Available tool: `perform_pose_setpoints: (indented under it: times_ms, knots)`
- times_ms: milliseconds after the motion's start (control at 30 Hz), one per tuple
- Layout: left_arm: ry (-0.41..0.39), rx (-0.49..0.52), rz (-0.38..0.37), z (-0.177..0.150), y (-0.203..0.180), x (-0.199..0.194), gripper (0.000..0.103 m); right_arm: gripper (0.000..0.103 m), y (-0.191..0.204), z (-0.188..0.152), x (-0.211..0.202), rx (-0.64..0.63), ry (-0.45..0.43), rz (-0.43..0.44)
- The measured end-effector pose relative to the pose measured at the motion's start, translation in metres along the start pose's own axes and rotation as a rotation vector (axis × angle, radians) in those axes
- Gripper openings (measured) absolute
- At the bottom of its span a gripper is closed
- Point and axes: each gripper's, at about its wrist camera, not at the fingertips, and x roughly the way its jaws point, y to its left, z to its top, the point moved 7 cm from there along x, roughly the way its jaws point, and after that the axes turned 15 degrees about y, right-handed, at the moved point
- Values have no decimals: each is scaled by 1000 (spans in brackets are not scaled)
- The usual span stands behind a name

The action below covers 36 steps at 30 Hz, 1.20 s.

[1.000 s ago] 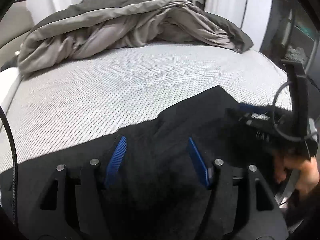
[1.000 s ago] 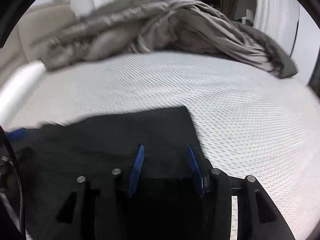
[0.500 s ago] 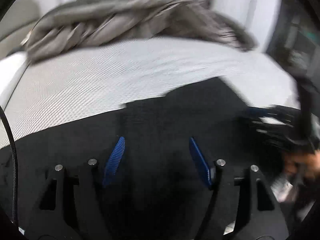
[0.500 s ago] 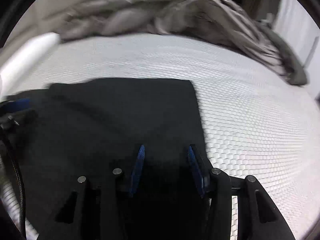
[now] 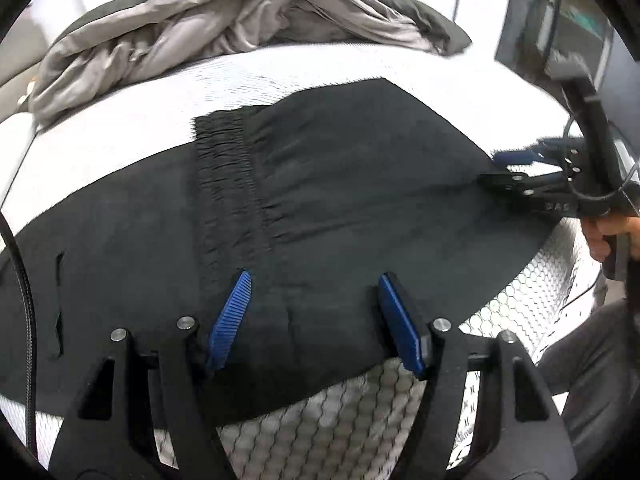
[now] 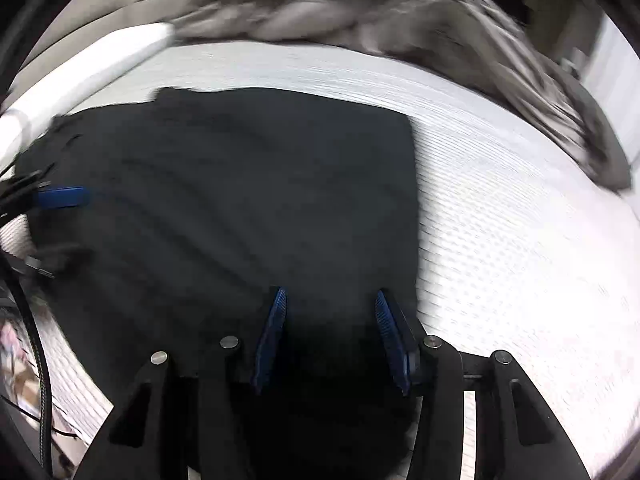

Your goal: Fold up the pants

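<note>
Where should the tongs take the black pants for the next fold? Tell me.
Probably the near edge of the black pants, left of the elastic waistband: it lies flat and clear on the mattress, so come in low from the near side.

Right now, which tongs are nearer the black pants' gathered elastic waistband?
Left. The left tongs hang right beside the gathered elastic waistband; the right tongs sit at the pants' far right edge.

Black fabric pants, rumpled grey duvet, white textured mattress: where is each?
Black fabric pants (image 5: 360,184), left wrist view, flat upper layer.
Rumpled grey duvet (image 5: 224,12), left wrist view, heaped middle.
White textured mattress (image 6: 520,240), right wrist view, bare surface.
</note>
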Motion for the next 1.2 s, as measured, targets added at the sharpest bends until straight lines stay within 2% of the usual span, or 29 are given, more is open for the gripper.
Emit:
perform_pose_setpoints:
  times_ms: [67,200,333,433,467,600,667,767,800,833,867,900,933,1000,1067,1133,1167,1200]
  knots:
    - [-14,-30,-2,-8,4,-6,64,47,-17,-10,-6,35,14,5]
    - [-26,-116,-1,-18,21,-16,64,47,-37,-16,-26,138,-5,181]
    - [-41,-265,-63,-35,43,-32,65,47,-59,-18,-37,261,-44,339]
    - [-63,-360,-93,-44,67,-43,64,47,-73,-9,-25,344,-46,486]
    - [-74,-383,-85,-47,76,-49,65,47,-74,-6,-18,367,-36,541]
    - [-95,-457,-30,-56,104,-63,70,47,-73,4,6,413,-48,671]
    - [-105,-503,-9,-61,117,-68,71,46,-72,6,21,415,6,663]
    - [-85,-565,4,-73,135,-70,71,45,-71,16,30,391,-35,689]
    - [-86,-579,5,-77,138,-72,71,44,-68,19,36,379,12,674]
    - [-86,-594,7,-82,143,-74,71,43,-66,23,36,354,9,662]
    - [-93,-612,17,-89,150,-78,71,35,-64,27,30,323,-21,651]
    - [-100,-629,25,-94,156,-80,71,17,-61,27,31,306,-11,633]
    - [-107,-657,31,-100,164,-82,71,11,-59,27,29,294,-16,596]
    - [-114,-714,37,-111,178,-86,71,7,-61,29,19,300,-57,549]
    - [-118,-797,53,-126,193,-87,71,7,-70,29,5,328,-109,525]
    - [-121,-850,33,-139,205,-87,71,12,-75,27,6,349,-99,471]
    - [-126,-885,16,-146,213,-87,71,25,-73,24,17,352,-47,449]
    - [-137,-901,0,-149,218,-88,71,30,-70,21,31,359,19,418]
